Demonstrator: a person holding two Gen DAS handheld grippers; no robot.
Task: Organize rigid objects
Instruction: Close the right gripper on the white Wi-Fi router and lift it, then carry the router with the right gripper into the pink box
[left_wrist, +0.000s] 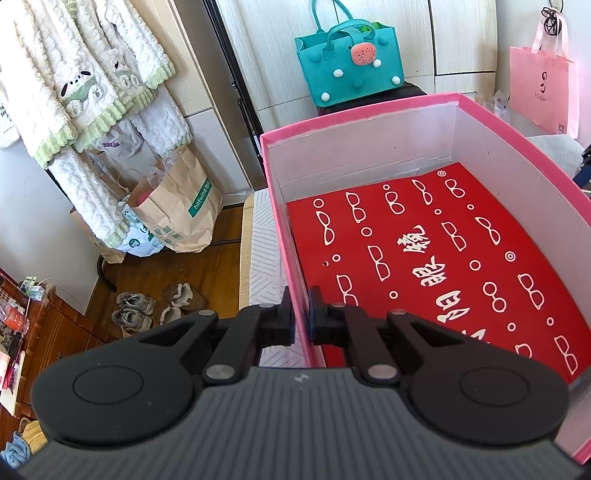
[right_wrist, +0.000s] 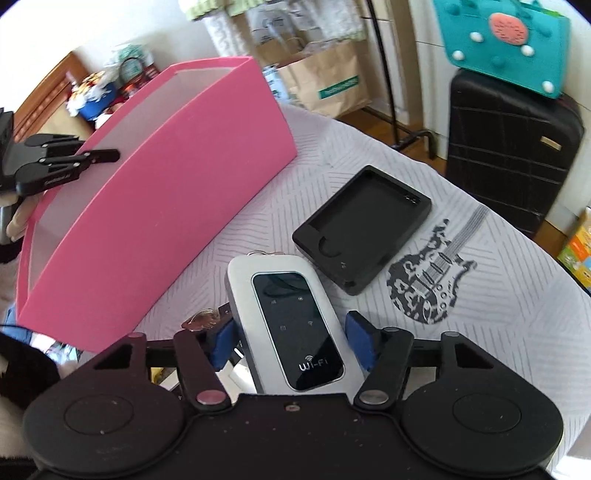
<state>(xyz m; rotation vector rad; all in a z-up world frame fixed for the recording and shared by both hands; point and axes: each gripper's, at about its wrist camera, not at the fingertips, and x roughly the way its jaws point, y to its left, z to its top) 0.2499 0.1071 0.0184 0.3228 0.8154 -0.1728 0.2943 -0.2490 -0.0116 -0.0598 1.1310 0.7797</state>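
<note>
Left gripper (left_wrist: 301, 314): closed on the near side wall of the pink box (left_wrist: 284, 221); one finger is seen outside the wall, one inside.
Pink box: steadied on the white cloth (right_wrist: 498, 332); only a red printed sheet (left_wrist: 443, 258) is seen on its floor.
Right gripper (right_wrist: 291, 339): jaws spread either side of the Wi-Fi device (right_wrist: 291, 321); the left pad is at its edge, the right pad stands apart, so no grip is confirmed.
Wi-Fi device: lies flat on the cloth, directly between the right fingers.
Long axis: runs roughly along the gripper's pointing line, so the narrow width is presented to the pads.
Nearer hand: the right.
Black tray (right_wrist: 364, 229): lies just beyond the device, empty.
Box from device: to the left, near.
</note>
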